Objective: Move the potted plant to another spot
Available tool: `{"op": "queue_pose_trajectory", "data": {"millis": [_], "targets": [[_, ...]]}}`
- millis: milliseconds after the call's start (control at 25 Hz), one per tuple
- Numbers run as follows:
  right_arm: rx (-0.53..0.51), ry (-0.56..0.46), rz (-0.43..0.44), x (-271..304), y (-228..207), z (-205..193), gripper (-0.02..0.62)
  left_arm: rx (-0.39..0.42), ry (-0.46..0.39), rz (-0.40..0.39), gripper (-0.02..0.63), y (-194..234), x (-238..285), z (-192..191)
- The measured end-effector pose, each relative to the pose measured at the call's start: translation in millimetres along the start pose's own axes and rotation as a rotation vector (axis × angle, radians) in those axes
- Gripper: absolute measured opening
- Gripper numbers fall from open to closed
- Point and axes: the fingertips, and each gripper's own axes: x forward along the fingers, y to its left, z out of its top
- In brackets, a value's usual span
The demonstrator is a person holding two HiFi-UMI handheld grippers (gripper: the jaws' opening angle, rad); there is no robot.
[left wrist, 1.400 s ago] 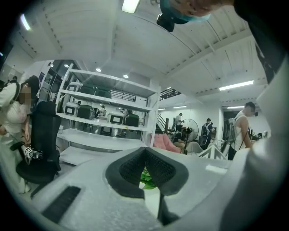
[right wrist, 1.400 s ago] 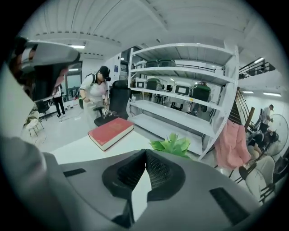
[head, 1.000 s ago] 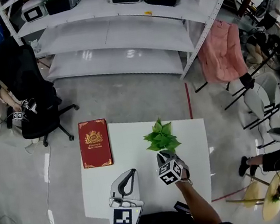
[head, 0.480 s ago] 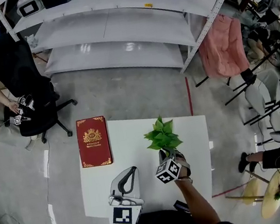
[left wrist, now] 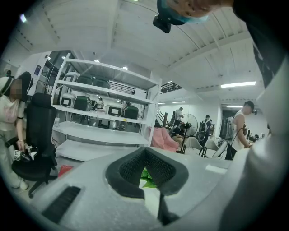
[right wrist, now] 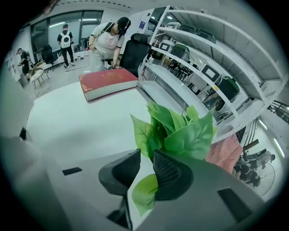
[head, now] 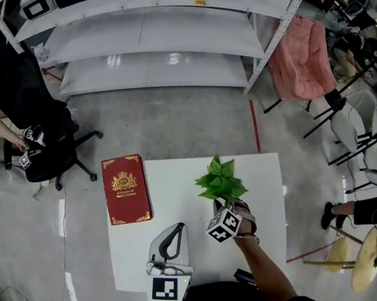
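Potted plant (right wrist: 180,131): stem between the right jaws, leaves at 12 o'clock.
Right gripper (right wrist: 145,160): apparently clamped on it.
Left gripper (left wrist: 145,152): clenched, empty.

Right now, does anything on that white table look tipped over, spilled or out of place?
Nothing stands out. The potted plant looks upright, its stems between the jaws of the right hand-held gripper, and no soil shows on the white table. The red book lies flat at the table's far left corner.
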Motion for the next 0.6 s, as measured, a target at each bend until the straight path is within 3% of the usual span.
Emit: {"op": "queue_pose_trajectory", "data": {"millis": [120, 600], "targets": [[-0.012, 0.018, 0.008, 4.3, 0.6, -0.4, 0.081, -0.001, 0.001, 0.001, 0.017, 2.6, 1.0, -0.6], [-0.068, 0.076, 0.008, 16.3, 4.6, -5.0, 0.08, -0.022, 0.015, 0.009, 0.017, 8.3, 1.7, -7.6]]}}
